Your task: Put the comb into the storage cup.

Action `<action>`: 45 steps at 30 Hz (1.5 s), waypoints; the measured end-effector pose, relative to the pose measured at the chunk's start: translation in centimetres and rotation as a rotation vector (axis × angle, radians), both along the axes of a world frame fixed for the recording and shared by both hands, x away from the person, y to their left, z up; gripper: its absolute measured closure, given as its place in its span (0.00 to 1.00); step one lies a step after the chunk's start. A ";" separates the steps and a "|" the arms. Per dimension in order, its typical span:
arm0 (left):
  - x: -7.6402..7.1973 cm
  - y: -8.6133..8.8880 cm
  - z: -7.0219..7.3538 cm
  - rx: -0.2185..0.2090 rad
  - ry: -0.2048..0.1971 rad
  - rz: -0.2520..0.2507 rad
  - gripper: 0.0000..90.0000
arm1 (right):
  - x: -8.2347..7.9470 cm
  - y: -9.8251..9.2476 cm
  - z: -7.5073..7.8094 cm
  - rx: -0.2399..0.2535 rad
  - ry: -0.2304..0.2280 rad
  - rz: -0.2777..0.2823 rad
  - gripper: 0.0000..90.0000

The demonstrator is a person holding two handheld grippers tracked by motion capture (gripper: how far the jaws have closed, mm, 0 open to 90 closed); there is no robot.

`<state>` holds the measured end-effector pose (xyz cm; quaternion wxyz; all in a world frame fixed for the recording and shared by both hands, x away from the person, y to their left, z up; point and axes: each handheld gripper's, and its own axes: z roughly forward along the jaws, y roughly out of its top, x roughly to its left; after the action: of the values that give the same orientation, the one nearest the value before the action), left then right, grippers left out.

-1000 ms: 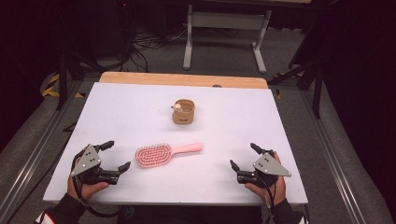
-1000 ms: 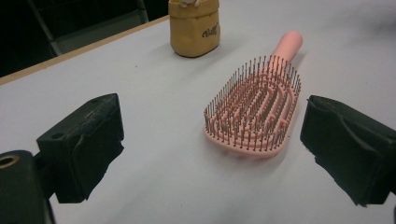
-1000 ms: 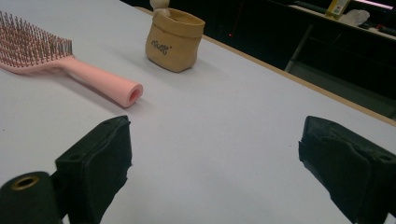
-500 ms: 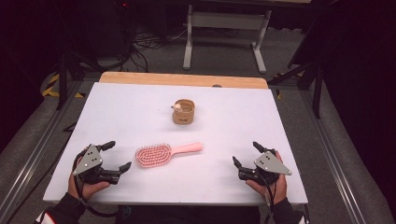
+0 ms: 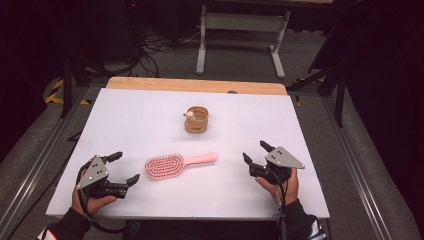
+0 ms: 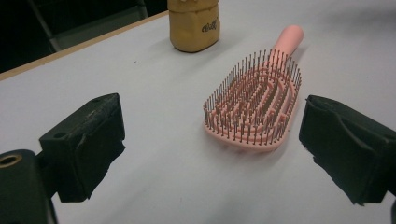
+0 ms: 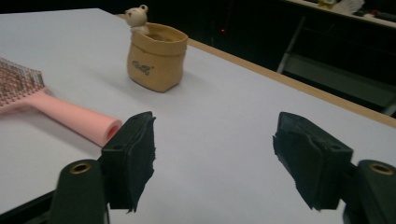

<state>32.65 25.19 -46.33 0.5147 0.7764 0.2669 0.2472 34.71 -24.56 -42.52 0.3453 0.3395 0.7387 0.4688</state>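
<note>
1. On the white table [image 5: 150, 110], near the front edge, lies a pink hairbrush [image 5: 165, 165] with its bristles up.
2. Its handle points toward the person's right side, and the round end points toward the left.
3. Behind the brush, farther back on the table and well apart from it, stands a small tan pot [image 5: 197, 120] with a tiny bear on its rim.
4. Left gripper [image 5: 122, 169] sits near the round end of the brush, not touching it. Its jaws are spread wide with nothing between them.
5. Right gripper [image 5: 254, 153] sits near the handle end, apart from the brush. Its jaws have just been closing a bit, but they are not clenched and nothing is between them.
6. From the right gripper view, the handle tip lies just past one jaw, and the pot stands farther off.
</note>
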 end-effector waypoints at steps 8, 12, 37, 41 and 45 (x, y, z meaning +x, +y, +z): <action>-0.1 0.1 0.1 -0.009 0.001 -0.001 0.08 | 2.1 3.5 1.7 -0.029 0.034 0.181 0.12; -0.1 0.1 0.0 -0.004 0.004 -0.008 0.08 | 3.0 4.8 1.9 -0.074 0.066 0.237 0.08; 0.0 0.1 -0.1 0.000 0.013 -0.026 0.08 | 7.1 15.0 1.6 -0.428 0.358 0.561 0.20; -0.1 0.2 -0.1 -0.001 0.014 -0.034 0.08 | 7.6 16.8 0.9 -0.515 0.388 0.586 0.22; -0.1 0.2 -0.1 -0.004 0.014 -0.039 0.08 | 8.3 18.4 0.2 -0.603 0.447 0.624 0.32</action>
<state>32.50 25.40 -46.42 0.5190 0.7821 0.2560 0.2312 43.02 -6.19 -42.33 0.1043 0.0792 0.9642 0.2307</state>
